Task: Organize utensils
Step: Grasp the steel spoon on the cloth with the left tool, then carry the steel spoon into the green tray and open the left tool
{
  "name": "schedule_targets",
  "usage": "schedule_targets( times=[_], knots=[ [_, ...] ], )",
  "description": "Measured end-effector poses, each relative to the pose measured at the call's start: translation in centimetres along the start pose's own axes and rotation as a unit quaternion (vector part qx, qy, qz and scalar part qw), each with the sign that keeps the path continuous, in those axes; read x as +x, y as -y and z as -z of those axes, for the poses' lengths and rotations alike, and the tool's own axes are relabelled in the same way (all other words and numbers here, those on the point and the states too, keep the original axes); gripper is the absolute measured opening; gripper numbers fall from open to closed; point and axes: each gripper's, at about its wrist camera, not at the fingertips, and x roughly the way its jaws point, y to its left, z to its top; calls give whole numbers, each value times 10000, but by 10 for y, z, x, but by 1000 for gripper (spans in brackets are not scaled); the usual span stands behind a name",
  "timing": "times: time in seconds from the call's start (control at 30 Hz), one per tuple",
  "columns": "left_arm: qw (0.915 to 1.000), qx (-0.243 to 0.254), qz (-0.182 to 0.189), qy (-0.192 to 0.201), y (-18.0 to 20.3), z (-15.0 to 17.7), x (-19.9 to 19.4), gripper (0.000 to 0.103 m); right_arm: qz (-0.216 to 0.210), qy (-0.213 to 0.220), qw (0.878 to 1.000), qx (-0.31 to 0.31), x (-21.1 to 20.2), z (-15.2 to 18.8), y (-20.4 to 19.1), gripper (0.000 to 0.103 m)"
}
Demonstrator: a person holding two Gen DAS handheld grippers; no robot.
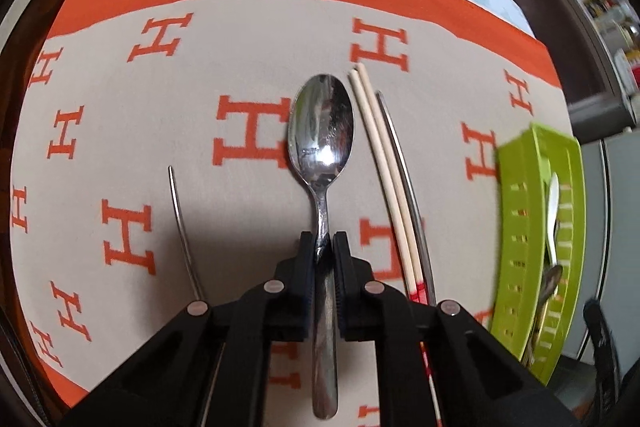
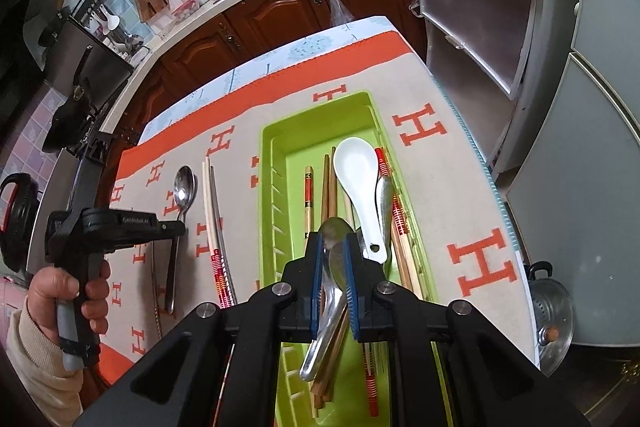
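Two grippers loaded | left gripper (image 1: 323, 247) clenched on steel spoon (image 1: 321, 131) neck, lying on cloth (image 1: 240, 39) beside chopsticks (image 1: 384, 163) | right gripper (image 2: 334, 267) pinching metal spoon (image 2: 334, 255) over green tray (image 2: 320, 115), likely for drop-in with sorted utensils

We see a polished metal spoon (image 1: 321, 125), mirror-glossy, lying on a matt woven cloth (image 1: 248, 39) of beige and orange. Beside it lie pale, smooth wooden chopsticks (image 1: 380, 155) and a thin shiny metal chopstick (image 1: 400, 155). The tray (image 2: 280, 143) looks like glossy green plastic. In it lies a white soup spoon (image 2: 356, 167), smooth like glazed ceramic. The left gripper (image 1: 323, 241) is matt black plastic.
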Motion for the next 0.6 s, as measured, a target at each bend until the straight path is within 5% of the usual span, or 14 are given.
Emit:
schedule_targets(
  times=[0.6],
  knots=[
    [9914,714,1047,326,27,68,-72,0,9,71,9998,209,-18,15,9,11]
  ],
)
